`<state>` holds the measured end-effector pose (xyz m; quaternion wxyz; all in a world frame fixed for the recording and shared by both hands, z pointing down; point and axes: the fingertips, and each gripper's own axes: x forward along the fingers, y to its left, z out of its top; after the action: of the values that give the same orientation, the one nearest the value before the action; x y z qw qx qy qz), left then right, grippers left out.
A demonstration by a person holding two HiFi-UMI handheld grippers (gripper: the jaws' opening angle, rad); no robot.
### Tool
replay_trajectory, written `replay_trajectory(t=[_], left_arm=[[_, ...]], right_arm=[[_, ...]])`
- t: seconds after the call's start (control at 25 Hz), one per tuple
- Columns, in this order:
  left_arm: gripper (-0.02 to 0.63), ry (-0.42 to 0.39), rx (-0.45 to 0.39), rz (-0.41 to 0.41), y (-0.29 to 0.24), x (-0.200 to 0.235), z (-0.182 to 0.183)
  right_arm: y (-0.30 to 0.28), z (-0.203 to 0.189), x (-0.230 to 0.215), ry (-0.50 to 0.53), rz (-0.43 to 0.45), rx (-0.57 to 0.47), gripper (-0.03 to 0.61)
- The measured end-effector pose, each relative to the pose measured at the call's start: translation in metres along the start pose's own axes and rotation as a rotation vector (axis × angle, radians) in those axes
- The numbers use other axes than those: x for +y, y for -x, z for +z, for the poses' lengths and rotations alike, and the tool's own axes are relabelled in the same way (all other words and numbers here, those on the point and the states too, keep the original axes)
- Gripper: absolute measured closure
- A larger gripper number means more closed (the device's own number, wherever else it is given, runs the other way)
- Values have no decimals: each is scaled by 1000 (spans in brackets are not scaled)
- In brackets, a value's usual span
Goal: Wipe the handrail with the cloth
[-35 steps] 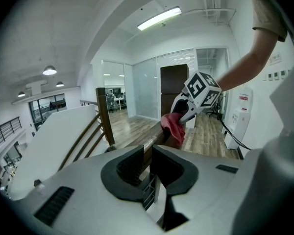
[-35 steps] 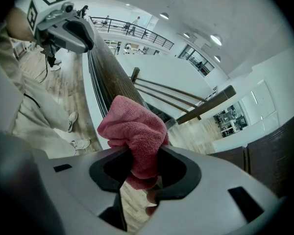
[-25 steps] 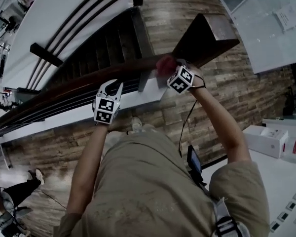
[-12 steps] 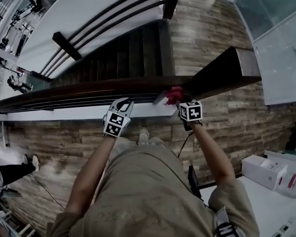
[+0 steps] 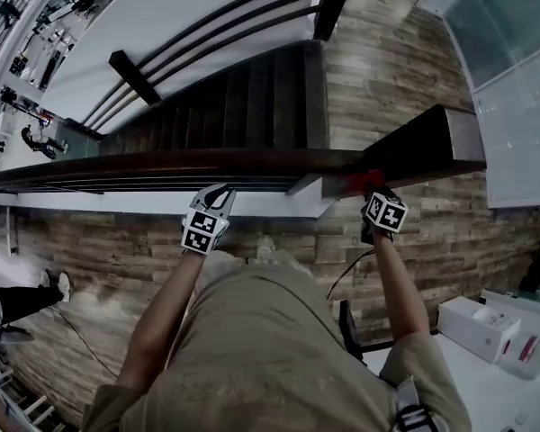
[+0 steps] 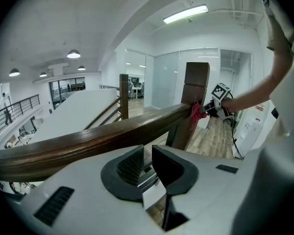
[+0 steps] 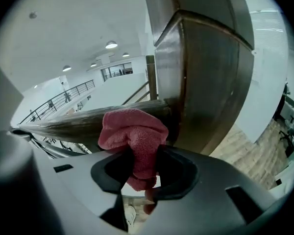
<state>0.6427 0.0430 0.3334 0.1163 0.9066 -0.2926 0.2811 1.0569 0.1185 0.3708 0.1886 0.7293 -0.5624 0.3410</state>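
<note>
The dark wooden handrail [image 5: 180,162] runs from the left to a thick newel post [image 5: 432,138]. My right gripper [image 5: 367,189] is shut on a red cloth [image 5: 364,180], which is pressed to the rail's end right at the post. In the right gripper view the cloth [image 7: 134,133] bulges out of the jaws against the rail [image 7: 73,124] and the post [image 7: 206,82]. My left gripper [image 5: 218,193] hovers just on my side of the rail, further left. Its jaws stand a narrow gap apart with nothing between them [image 6: 145,163]. The left gripper view shows the rail [image 6: 108,138], the cloth [image 6: 197,112] and the right gripper [image 6: 207,112].
A dark staircase [image 5: 234,97] drops away beyond the rail, with a second railing [image 5: 207,34] on its far side. White boxes [image 5: 479,328] sit on a table at the lower right. A person [image 5: 18,300] stands on the wooden floor at the lower left. Glass walls [image 5: 513,25] stand to the right.
My right gripper has rolled and slid the cloth right along the rail up against the post. The left gripper has drawn back from over the rail to my side of it.
</note>
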Motion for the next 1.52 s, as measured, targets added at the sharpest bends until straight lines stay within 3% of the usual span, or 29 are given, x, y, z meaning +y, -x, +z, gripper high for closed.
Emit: replay_trajectory(t=[0.36,0.64,0.88,1.04,1.24,1.52], left_arm=[[549,38,8,-5,-8,-2,-7],[548,53,0,13,-7,-2,-8],[549,73,-2,43,13,18,-21],[549,92,-1,54,30,37,-31],[548,96,4,59,54,63,-45],[548,99,23,69,89,121,-73]], right_arm=[[-20,-12,90,41,205,18,446],[-44,-34,155,-29,370,42,446],[-64,-47,179,-46,399,-71,446],[-66,-48,210,29,423,-90,446],[-77,-50,228,31,329,-153,448],[-101,-54,292,85,320,-171,449]])
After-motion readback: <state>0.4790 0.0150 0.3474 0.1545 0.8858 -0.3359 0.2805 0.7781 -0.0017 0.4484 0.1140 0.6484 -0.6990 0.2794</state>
